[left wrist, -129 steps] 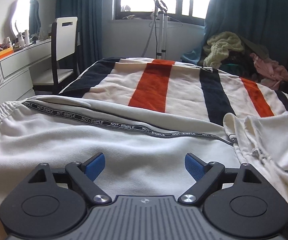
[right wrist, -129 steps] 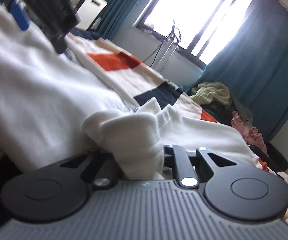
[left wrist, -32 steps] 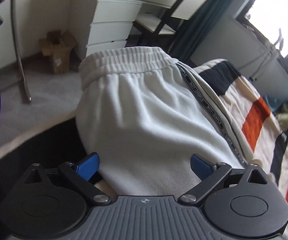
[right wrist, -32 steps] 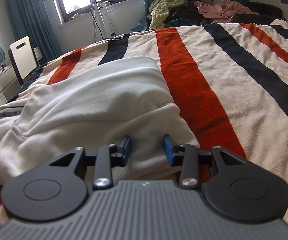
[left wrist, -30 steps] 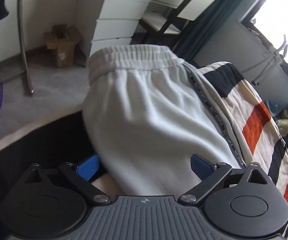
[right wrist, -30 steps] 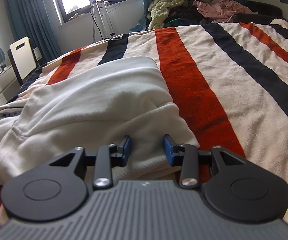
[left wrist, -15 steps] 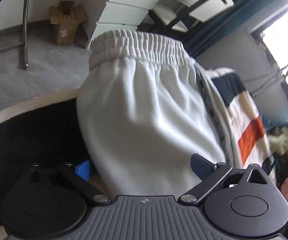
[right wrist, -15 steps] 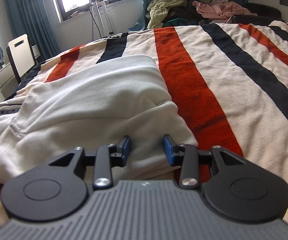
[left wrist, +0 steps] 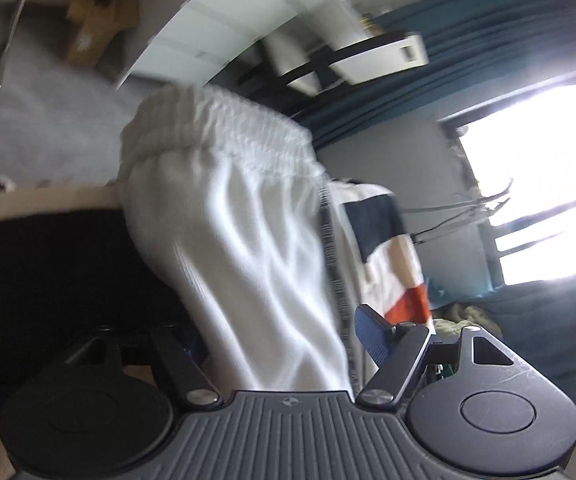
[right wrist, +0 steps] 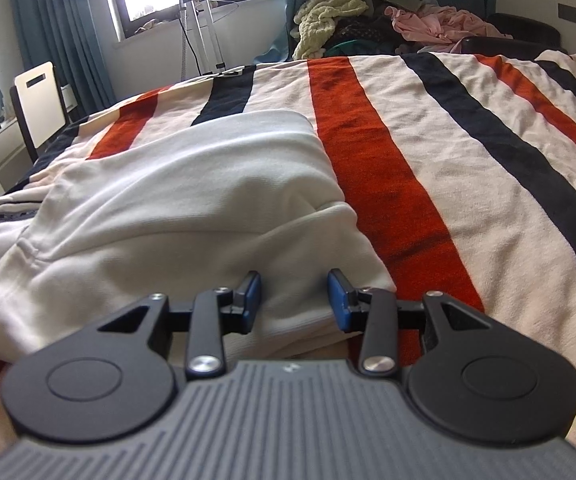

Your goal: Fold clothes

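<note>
The white trousers (left wrist: 255,240) lay on the striped blanket (right wrist: 428,168), their elastic waistband (left wrist: 215,136) hanging over the bed's edge well ahead of the left gripper (left wrist: 275,340). A second earlier that gripper had stood spread wide around the hanging cloth; its jaws had just been closing, and a thick bunch of the cloth now ran between them. The right-hand blue pad (left wrist: 370,332) looked just clear of the fabric, and the other pad was hidden behind it, so I judged the pinch not yet made. The view had also rolled hard, the window swinging round to its right. That suggested the waist end was about to be lifted for a fold.

The right gripper (right wrist: 294,300) stood half spread astride the folded leg end (right wrist: 288,240), unchanged from a second earlier, not visibly clamping it.

The lettering on the trousers' dark side tape (left wrist: 330,248) was too blurred to read.
</note>
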The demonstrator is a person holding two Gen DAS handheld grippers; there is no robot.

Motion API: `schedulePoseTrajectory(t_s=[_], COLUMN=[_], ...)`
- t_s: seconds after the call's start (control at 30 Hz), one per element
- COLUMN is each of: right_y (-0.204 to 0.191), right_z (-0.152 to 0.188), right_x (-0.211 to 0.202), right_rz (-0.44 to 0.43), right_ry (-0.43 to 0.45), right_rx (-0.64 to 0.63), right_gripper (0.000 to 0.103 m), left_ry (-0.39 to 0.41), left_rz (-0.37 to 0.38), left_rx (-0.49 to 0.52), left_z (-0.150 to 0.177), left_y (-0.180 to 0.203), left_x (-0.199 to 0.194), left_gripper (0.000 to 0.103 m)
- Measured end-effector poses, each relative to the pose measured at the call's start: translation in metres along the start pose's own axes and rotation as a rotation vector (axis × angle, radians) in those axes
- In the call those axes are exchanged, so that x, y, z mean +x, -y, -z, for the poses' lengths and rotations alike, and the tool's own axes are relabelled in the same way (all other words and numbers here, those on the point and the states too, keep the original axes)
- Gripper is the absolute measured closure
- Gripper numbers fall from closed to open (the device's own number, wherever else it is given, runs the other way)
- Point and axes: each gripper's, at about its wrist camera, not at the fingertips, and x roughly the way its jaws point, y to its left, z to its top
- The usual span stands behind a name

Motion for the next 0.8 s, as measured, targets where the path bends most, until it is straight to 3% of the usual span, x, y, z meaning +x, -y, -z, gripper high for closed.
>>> schedulePoseTrajectory(t_s=[0.13, 0.27, 0.4, 0.47, 0.57, 0.63, 0.8], right_y=[0.001, -0.008, -0.015, -0.017, -0.019, -0.02, -0.017], right_z=[0.001, -0.002, -0.003, -0.001, 0.0, 0.002, 0.001], right_x=[-0.003, -0.018, -0.023, -0.018, -0.01, -0.007, -0.004], right_rz=[0.004, 0.048, 0.04, 0.037, 0.046, 0.049, 0.072], right_ry=[0.015, 0.132, 0.178, 0.152, 0.118, 0.102, 0.087], right_rx=[0.005, -0.043, -0.078, -0.094, -0.103, -0.105, -0.062], right_gripper=[0.063, 0.064, 0.064, 0.064, 0.064, 0.064, 0.045], left_ry=[0.018, 0.07, 0.097, 0.106, 0.158, 0.183, 0.241], left_rz=[-0.016, -0.058, -0.102, -0.152, -0.202, -0.218, -0.214], left_rx=[-0.087, -0.088, 0.012, 0.142, 0.319, 0.365, 0.467], left_z=[-0.01, -0.013, -0.01, -0.004, 0.009, 0.014, 0.023], left_y=[-0.015, -0.016, -0.006, 0.01, 0.035, 0.042, 0.057], left_x=[0.004, 0.002, 0.004, 0.01, 0.015, 0.017, 0.014], left_gripper=[0.035, 0.041, 0.042, 0.044, 0.061, 0.074, 0.086])
